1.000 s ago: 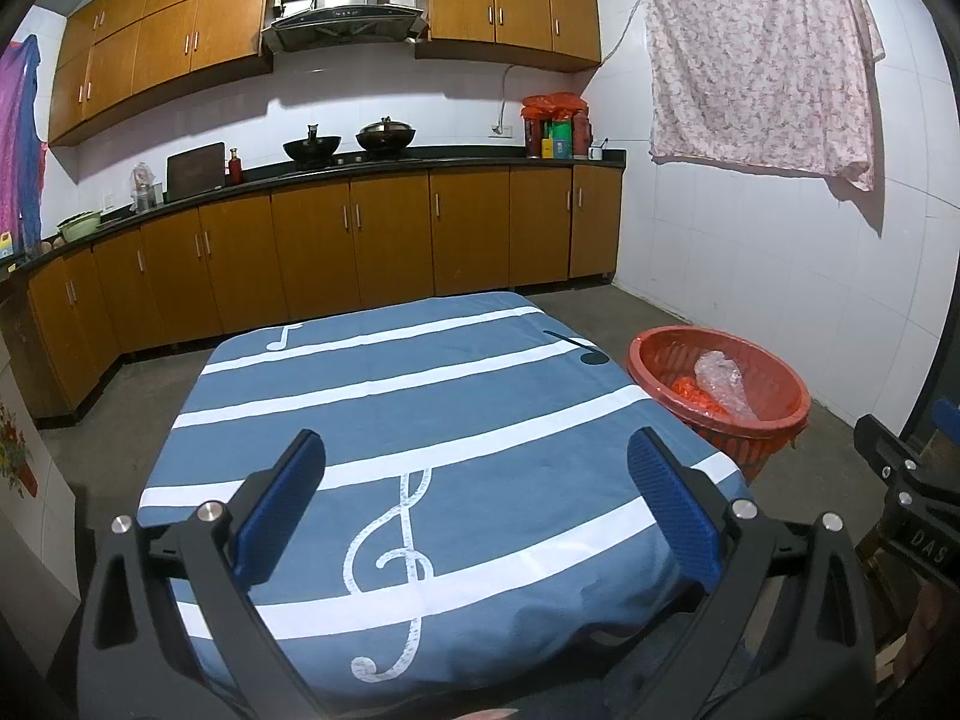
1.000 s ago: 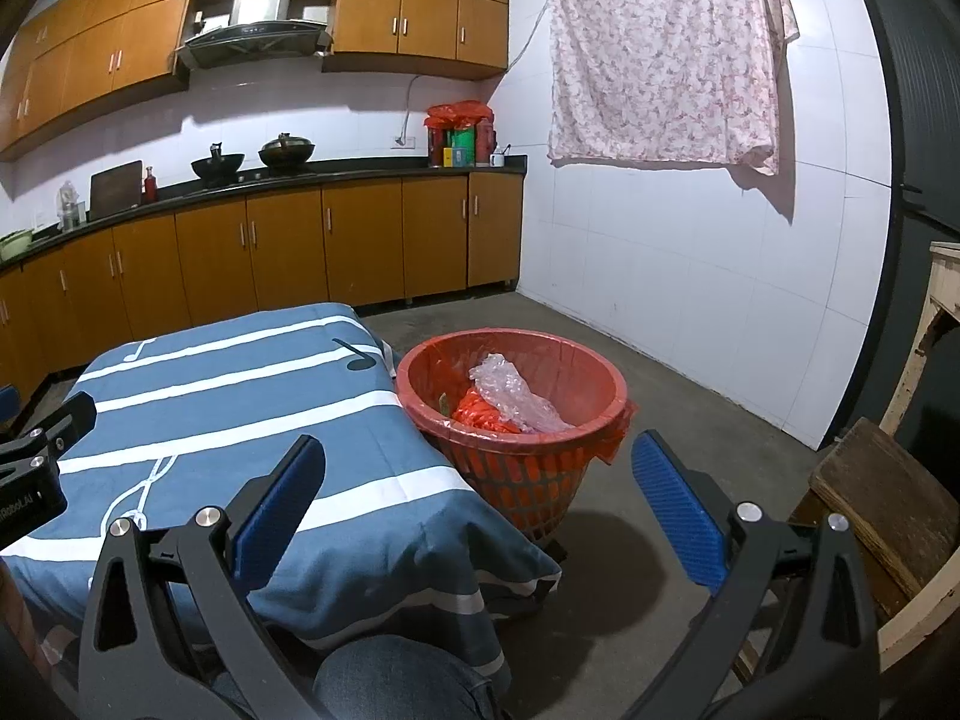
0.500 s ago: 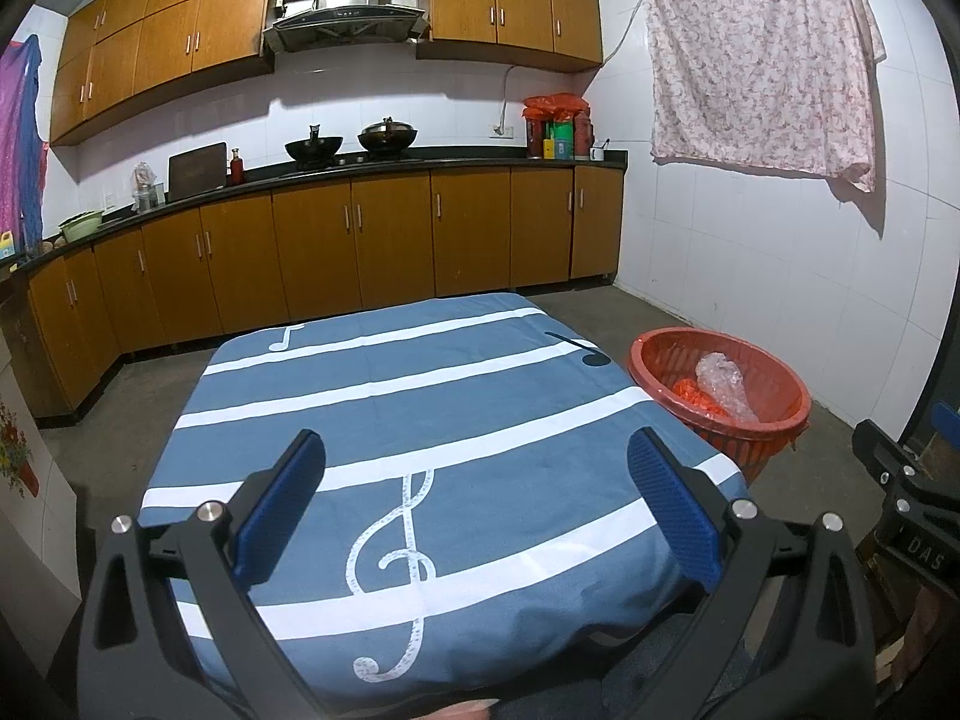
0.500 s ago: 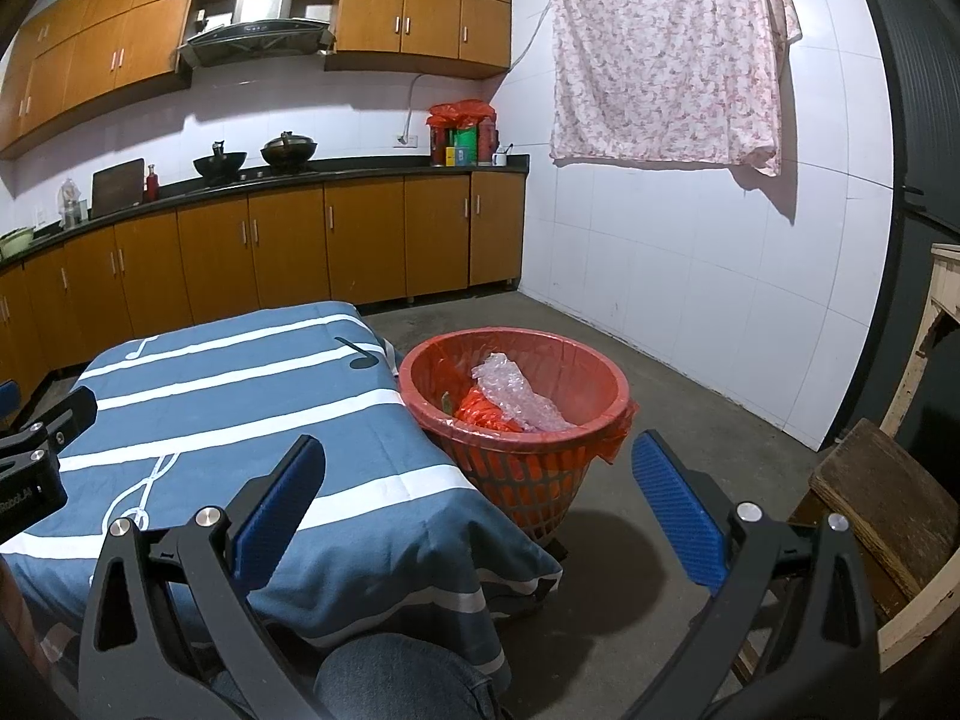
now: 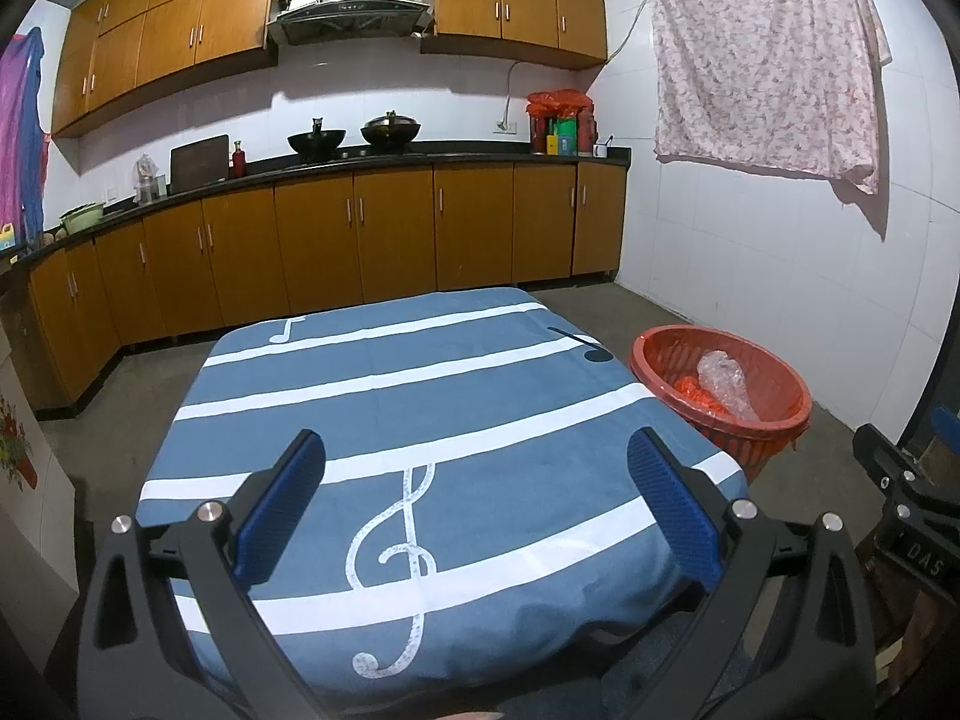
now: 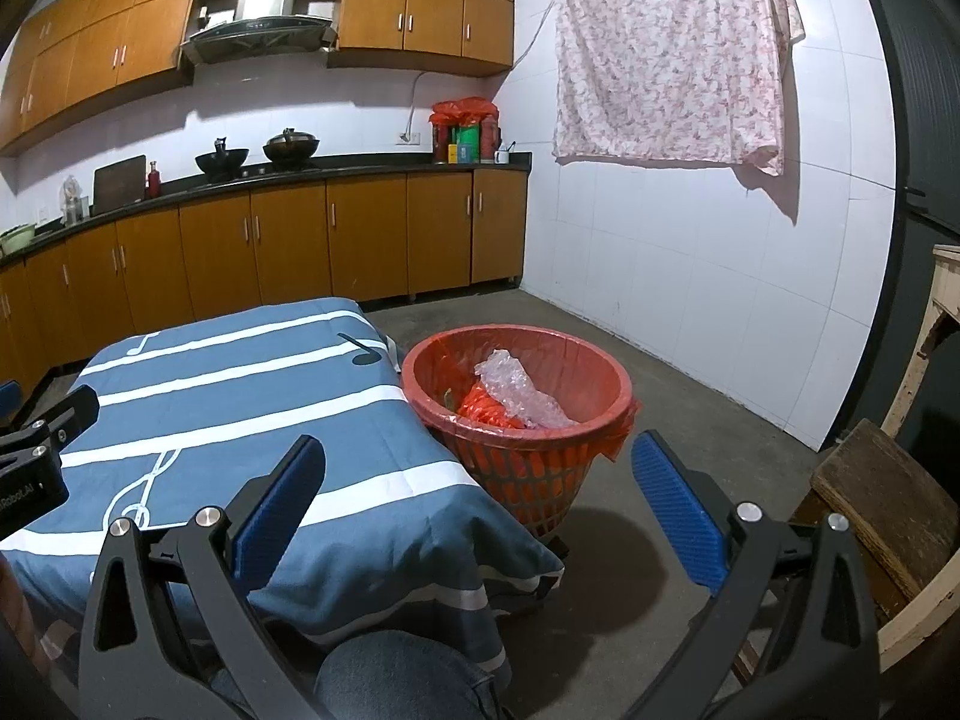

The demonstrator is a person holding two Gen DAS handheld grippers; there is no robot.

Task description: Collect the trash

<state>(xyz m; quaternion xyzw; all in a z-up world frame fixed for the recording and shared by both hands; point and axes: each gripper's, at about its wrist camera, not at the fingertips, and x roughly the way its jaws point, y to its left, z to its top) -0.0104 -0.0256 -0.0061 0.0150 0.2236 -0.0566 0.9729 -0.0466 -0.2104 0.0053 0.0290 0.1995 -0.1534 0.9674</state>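
Observation:
A red plastic basket (image 6: pixel 606 378) lined with a red bag stands on the floor at the table's right side; it also shows in the left wrist view (image 5: pixel 786 384). Inside lie clear crumpled plastic (image 6: pixel 519 390) and orange-red trash (image 6: pixel 486 411). The table (image 5: pixel 420 420) wears a blue cloth with white stripes and music notes, with no loose trash visible on it. My left gripper (image 5: pixel 477 498) is open and empty above the table's near edge. My right gripper (image 6: pixel 477 501) is open and empty, near the table's right corner, short of the basket.
Wooden kitchen cabinets (image 5: pixel 360 240) with a dark counter run along the back wall, with woks (image 5: pixel 390 132) on the stove. A floral cloth (image 6: pixel 666 60) hangs on the white tiled wall. A wooden stool (image 6: pixel 882 498) stands at my right. Concrete floor (image 6: pixel 690 396) surrounds the basket.
Both views have shifted very slightly; the basket sits a touch farther away. Both grippers stay open and empty.

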